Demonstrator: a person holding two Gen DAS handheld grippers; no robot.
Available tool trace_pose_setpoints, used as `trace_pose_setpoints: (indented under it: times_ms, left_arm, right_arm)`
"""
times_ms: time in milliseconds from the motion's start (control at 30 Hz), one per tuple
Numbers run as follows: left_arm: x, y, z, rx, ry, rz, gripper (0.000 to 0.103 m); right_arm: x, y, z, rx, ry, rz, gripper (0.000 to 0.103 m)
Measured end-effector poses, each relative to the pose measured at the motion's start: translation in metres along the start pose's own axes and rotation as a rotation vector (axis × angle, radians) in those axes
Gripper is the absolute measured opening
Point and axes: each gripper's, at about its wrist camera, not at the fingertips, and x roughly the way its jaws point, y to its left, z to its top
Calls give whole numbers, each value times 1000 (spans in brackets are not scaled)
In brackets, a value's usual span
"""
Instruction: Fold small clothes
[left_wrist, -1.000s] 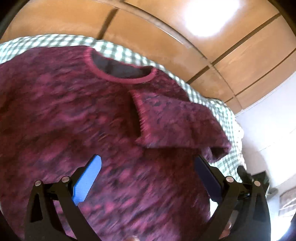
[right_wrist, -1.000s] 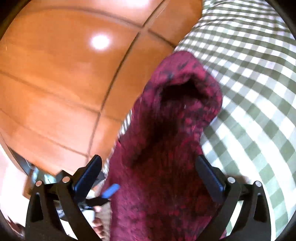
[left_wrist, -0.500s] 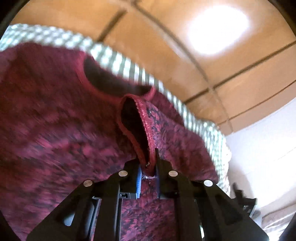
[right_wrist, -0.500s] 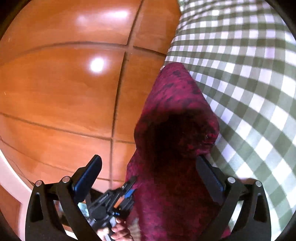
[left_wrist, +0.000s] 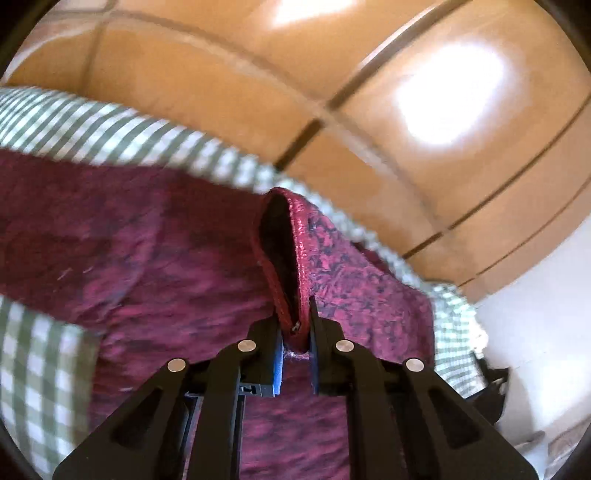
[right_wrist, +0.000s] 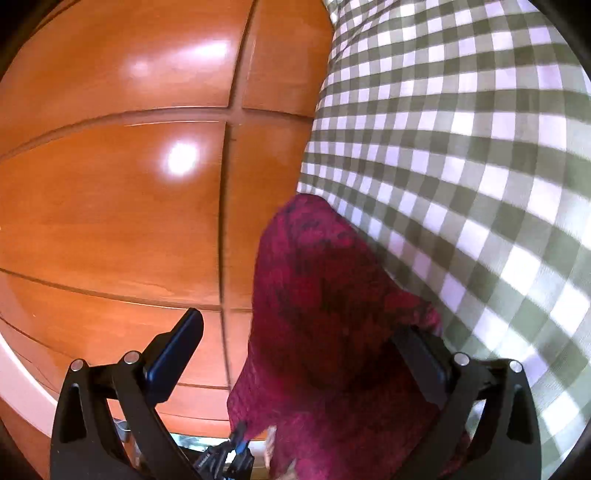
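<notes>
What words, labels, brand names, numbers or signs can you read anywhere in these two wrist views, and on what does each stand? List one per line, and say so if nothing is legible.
None can be read.
The maroon sweater, the checked cloth and the wooden panels show no writing.
The left gripper and right gripper bear no visible markings.

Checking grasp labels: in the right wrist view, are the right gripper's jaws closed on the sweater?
No. The right gripper stands wide open, with the sweater loose between its fingers.
</notes>
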Motion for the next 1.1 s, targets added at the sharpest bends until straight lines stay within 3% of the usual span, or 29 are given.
trace_pose_setpoints:
  times_ms: [67, 133, 267, 367, 433, 567, 700, 833, 1000, 1100]
  left_arm:
    - [16, 19, -14, 5, 62, 86, 10]
    - [25, 34, -26, -8, 98, 118, 10]
    - [18, 35, -30, -5, 89, 98, 10]
    - [9, 28, -28, 34, 71, 83, 10]
    - [1, 24, -30, 58, 59, 73, 10]
    - [-7, 17, -34, 89, 34, 55, 10]
    - [-14, 14, -32, 107, 15, 46, 10]
    - [-13, 21, -32, 107, 22, 68, 10]
    - [3, 37, -43, 84, 74, 113, 10]
    - [-8, 28, -43, 90, 16, 156, 16]
  right_arm:
    - [5, 6, -4, -61, 9, -42, 101]
    - [9, 12, -8, -111, 28, -79, 101]
    - [11, 24, -14, -199, 93, -174, 101]
    - [10, 47, -36, -402, 176, -313, 101]
    - [3, 68, -56, -583, 173, -389, 100]
    - [12, 105, -76, -785, 130, -403, 95]
    - [63, 106, -69, -829, 161, -475, 74]
    - [112, 84, -58, -850, 196, -607, 67]
    - [129, 63, -63, -916, 142, -656, 72]
    - [135, 64, -77, -988, 98, -693, 76]
